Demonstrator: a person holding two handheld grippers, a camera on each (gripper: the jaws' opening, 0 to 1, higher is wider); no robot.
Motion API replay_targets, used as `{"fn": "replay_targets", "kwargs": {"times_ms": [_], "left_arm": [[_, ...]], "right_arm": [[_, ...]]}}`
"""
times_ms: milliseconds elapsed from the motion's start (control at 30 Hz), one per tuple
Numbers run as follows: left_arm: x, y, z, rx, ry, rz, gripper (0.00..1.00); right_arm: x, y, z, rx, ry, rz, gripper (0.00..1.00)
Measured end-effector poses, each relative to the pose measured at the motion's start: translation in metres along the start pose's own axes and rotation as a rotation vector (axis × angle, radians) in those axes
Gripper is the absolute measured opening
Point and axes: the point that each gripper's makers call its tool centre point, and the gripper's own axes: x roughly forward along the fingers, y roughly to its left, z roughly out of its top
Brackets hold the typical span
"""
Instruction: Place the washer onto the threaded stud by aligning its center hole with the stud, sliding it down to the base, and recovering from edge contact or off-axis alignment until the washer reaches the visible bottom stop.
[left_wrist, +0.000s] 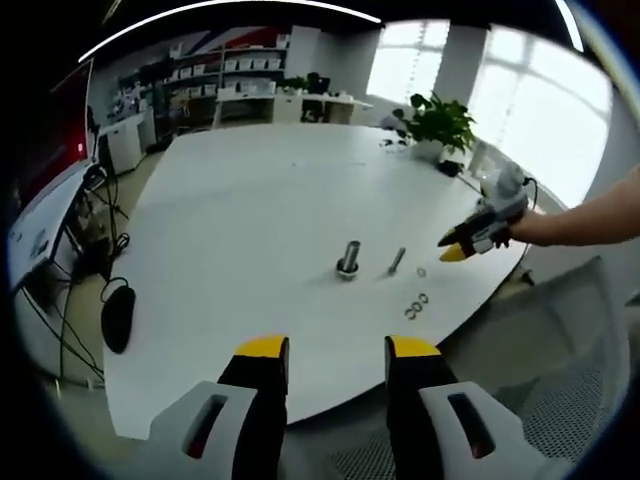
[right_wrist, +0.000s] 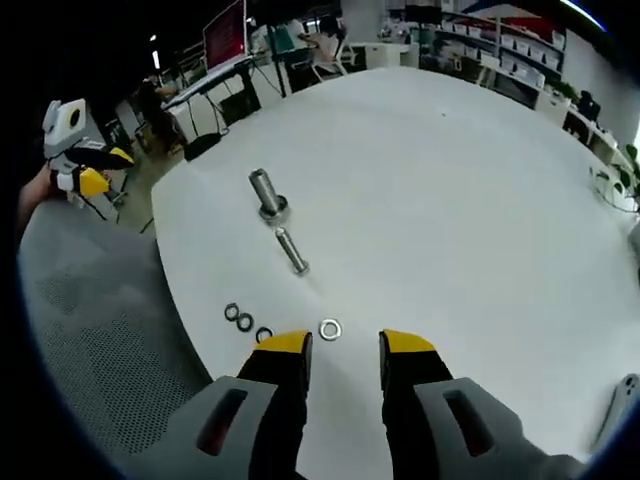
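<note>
1. Left gripper (left_wrist: 337, 350): in my left gripper view its yellow-tipped jaws stand apart with nothing between them, hanging off the near edge of the white table (left_wrist: 260, 210). In the right gripper view I see it at the far left, beyond the table's edge, held in a hand.
2. Right gripper (right_wrist: 345, 345): in my right gripper view the jaws are spread and bare, their tips over the table just short of the washer. In the left gripper view it comes in from the right, over the table's edge, on a person's bare forearm (left_wrist: 590, 220).
3. Washer (right_wrist: 329, 328): lies flat on the table, just ahead of my right jaws and nearer the left one. It is not on the stud.
4. Threaded stud (right_wrist: 266, 193): stands upright on its base on the table, well apart from the washer.
5. Loose bolt (right_wrist: 292, 250): lies on its side between the stud and the washer.
6. Small rings (right_wrist: 240, 318): three, in a short row beside the washer, near the table's edge.
7. Potted plant (left_wrist: 438, 125): at the table's far side.
8. Mesh chair back (right_wrist: 90, 330): beside the table.
</note>
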Motion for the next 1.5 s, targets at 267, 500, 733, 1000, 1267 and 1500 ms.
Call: {"fn": "replay_targets", "kwargs": {"times_ms": [267, 500, 733, 1000, 1267, 1500], "left_arm": [[-0.002, 0.0, 0.001, 0.006, -0.006, 0.007, 0.36], [-0.001, 0.0, 0.0, 0.015, 0.0, 0.01, 0.36], [-0.003, -0.001, 0.002, 0.015, -0.013, 0.003, 0.37], [-0.002, -0.001, 0.003, 0.016, -0.016, 0.001, 0.36], [-0.003, -0.002, 0.003, 0.015, -0.019, 0.0, 0.36], [-0.003, -0.001, 0.003, 0.015, -0.018, 0.002, 0.35]], "right_arm": [[0.026, 0.014, -0.011, -0.148, 0.116, 0.028, 0.26], [0.038, 0.013, -0.01, -0.223, 0.173, 0.03, 0.21], [0.039, 0.015, -0.014, -0.288, 0.194, 0.035, 0.17], [0.041, 0.016, -0.015, -0.412, 0.251, 0.065, 0.2], [0.039, 0.014, -0.018, -0.463, 0.268, 0.094, 0.2], [0.038, 0.014, -0.02, -0.527, 0.287, 0.13, 0.2]]}}
